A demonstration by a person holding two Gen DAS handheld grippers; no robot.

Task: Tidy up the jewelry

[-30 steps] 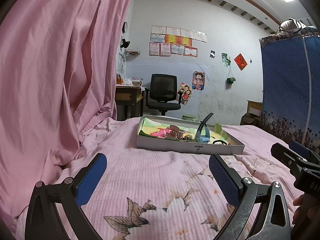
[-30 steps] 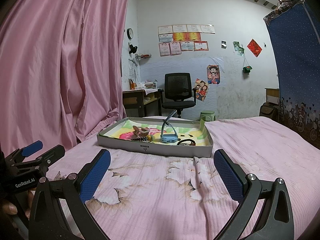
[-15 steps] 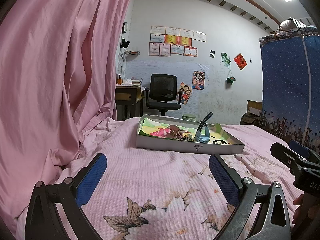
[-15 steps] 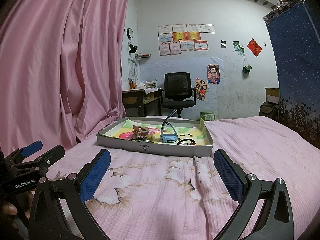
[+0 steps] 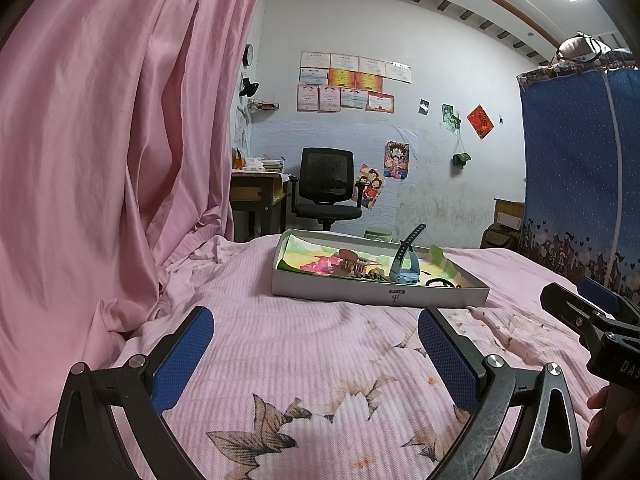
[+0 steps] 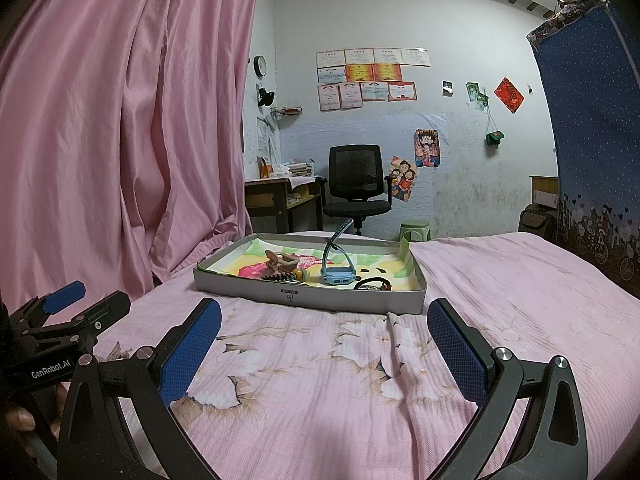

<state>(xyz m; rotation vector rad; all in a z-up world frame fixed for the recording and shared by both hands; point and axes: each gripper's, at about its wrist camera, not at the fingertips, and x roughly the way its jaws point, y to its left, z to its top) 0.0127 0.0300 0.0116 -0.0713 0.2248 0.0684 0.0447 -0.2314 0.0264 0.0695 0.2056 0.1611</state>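
Hovering over bed, both grippers empty

L gripper (image 5: 316,350) & R gripper (image 6: 324,334): jaws wide apart, nothing between them. Box (image 6: 304,294) sits on pink bedspread (image 6: 500,292) ahead of both jaws, well apart. Inside box: blue watch (image 6: 338,274), hair clip (image 6: 282,262), black band (image 6: 374,283).

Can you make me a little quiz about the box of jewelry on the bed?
1. True or false: the blue watch lies inside the shallow box.
2. Which is holding something: the left gripper, the right gripper, or neither?
3. Fill in: the box sits on a ____ bedspread.

Key: 1 true. 2 neither; both are open and hold nothing, short of the box. 3 pink.
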